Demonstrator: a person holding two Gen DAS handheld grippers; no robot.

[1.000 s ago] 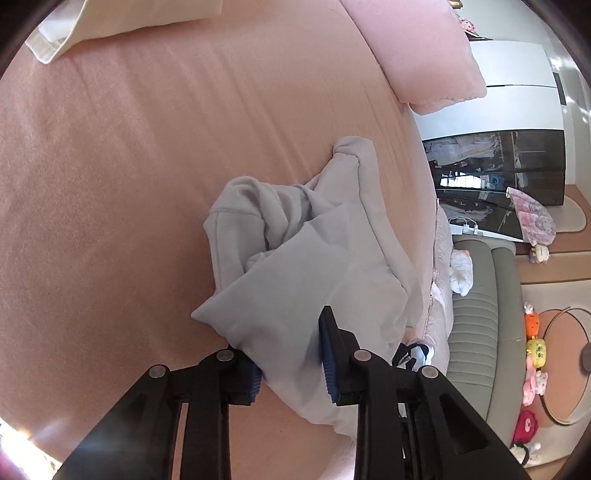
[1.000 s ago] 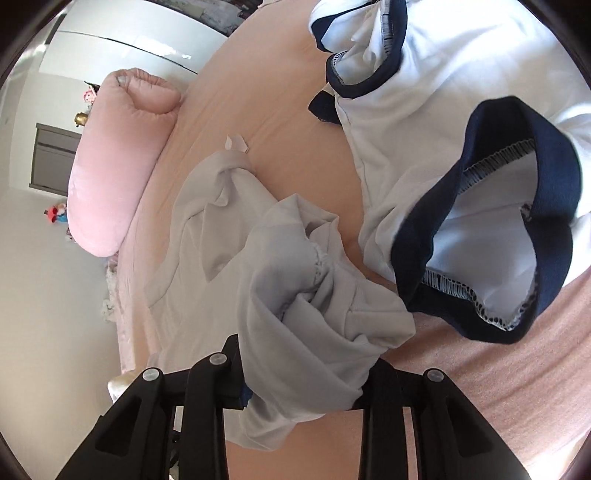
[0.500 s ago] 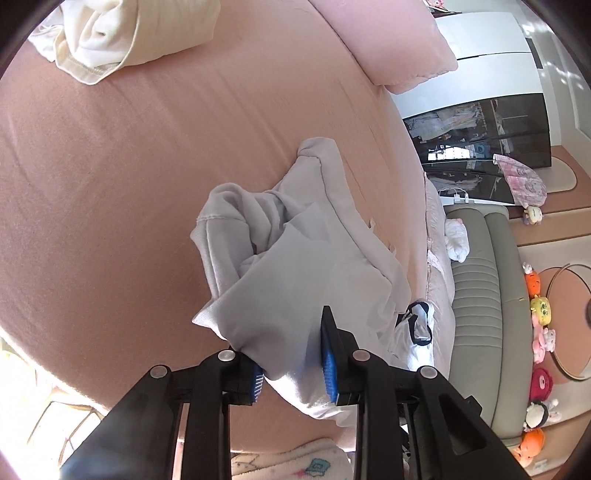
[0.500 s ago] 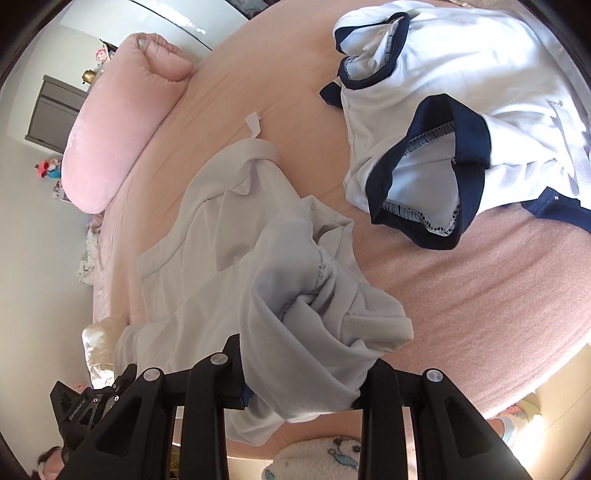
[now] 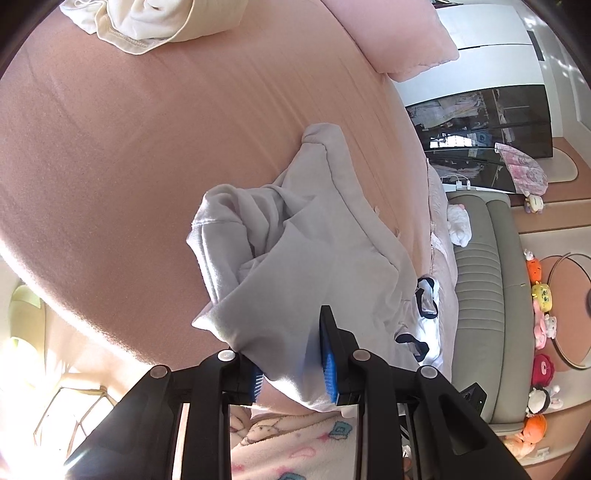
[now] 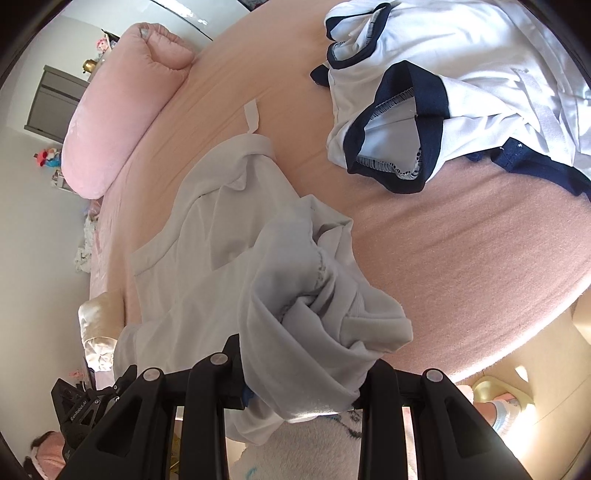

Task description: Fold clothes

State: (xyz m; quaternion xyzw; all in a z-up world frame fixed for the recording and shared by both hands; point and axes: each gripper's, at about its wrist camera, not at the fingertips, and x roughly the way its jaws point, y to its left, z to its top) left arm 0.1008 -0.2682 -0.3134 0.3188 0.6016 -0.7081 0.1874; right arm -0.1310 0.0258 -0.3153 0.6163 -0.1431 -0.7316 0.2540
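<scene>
Claws [image 5: 293, 363] [image 6: 301, 384] both grip the grey garment [image 5: 295, 258]; only the right view shows the navy-trimmed shirt [image 6: 461, 74].

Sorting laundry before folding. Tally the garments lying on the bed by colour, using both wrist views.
Grey garment: 1
White garment with navy trim: 1
Cream garment: 1
Total: 3
</scene>
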